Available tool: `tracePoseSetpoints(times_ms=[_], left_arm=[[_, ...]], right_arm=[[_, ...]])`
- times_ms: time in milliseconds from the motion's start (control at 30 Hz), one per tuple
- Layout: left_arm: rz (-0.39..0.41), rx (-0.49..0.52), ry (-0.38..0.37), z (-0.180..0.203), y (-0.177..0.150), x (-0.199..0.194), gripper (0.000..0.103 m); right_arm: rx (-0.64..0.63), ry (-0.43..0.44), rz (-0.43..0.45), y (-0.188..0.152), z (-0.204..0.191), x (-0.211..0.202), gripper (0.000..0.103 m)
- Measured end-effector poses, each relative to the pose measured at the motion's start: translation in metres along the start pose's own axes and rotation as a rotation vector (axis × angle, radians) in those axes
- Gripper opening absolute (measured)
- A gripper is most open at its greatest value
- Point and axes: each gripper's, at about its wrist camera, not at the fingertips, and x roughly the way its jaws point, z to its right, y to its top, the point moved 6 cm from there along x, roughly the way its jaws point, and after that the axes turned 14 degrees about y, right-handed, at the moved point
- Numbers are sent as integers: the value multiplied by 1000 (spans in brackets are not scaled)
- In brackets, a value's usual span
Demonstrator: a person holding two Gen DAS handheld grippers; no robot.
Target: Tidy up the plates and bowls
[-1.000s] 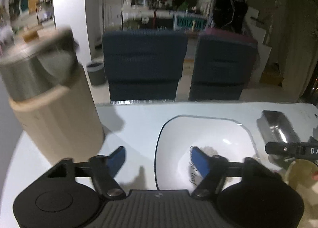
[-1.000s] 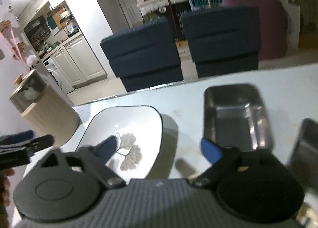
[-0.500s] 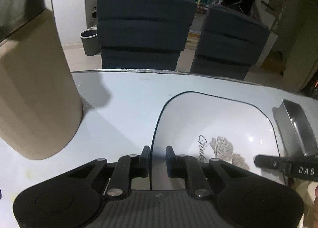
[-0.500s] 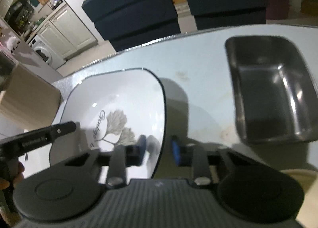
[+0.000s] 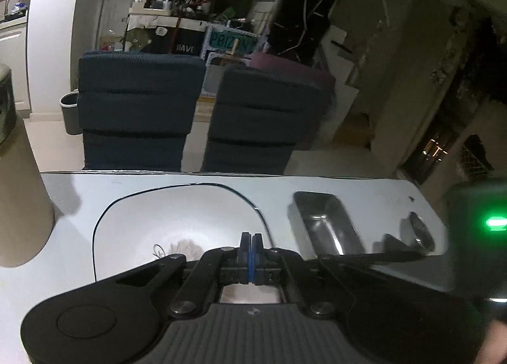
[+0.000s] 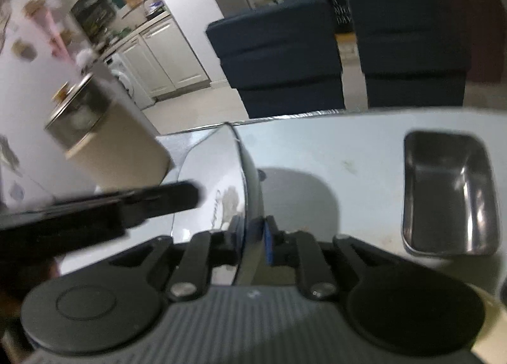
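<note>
Left gripper (image 5: 252,245): jaws pressed together, nothing between them.
Right gripper (image 6: 253,230): clamping the white plate's (image 6: 218,154) right rim.
Steel tray (image 6: 446,192): on the tabletop (image 6: 332,148), towards its right edge.

Both views are wrist fisheyes, each looking forward and down along its own gripper fingers, close above the white table (image 5: 374,192). Left view faces two dark chairs (image 5: 139,110) across the table. Right view sits further right, tilted. Shared: the white plate (image 5: 177,218) (image 6: 209,180), the steel tray (image 5: 329,224) (image 6: 443,192), the round canister (image 6: 107,142), the chairs.
</note>
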Motion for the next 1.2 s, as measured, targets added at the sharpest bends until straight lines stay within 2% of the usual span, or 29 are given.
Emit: tracePoseSetpoints(times_ms=[133, 200, 267, 333, 500, 767, 933, 1067, 1200], left_arm=[[-15, -49, 121, -34, -12, -7, 0], [-20, -79, 185, -56, -16, -5, 4], [-26, -108, 248, -85, -18, 2, 26], [-43, -126, 277, -102, -19, 14, 30], [-124, -144, 270, -116, -28, 51, 30], [-193, -177, 198, -112, -46, 90, 30], [-200, -190, 153, -107, -40, 91, 20], [-203, -211, 169, -108, -41, 90, 19], [-161, -205, 197, -99, -38, 77, 18]], right_arm=[[40, -57, 11, -8, 15, 5, 8], [75, -60, 12, -9, 25, 3, 8], [90, -70, 11, -8, 29, 5, 8], [89, -87, 14, -4, 32, 8, 8], [99, -113, -3, 6, 47, 26, 8], [172, -80, -33, 2, 64, 35, 11], [165, -57, -32, 4, 63, 35, 11], [160, -45, -30, 2, 65, 32, 11], [161, -39, -34, 1, 64, 27, 11]])
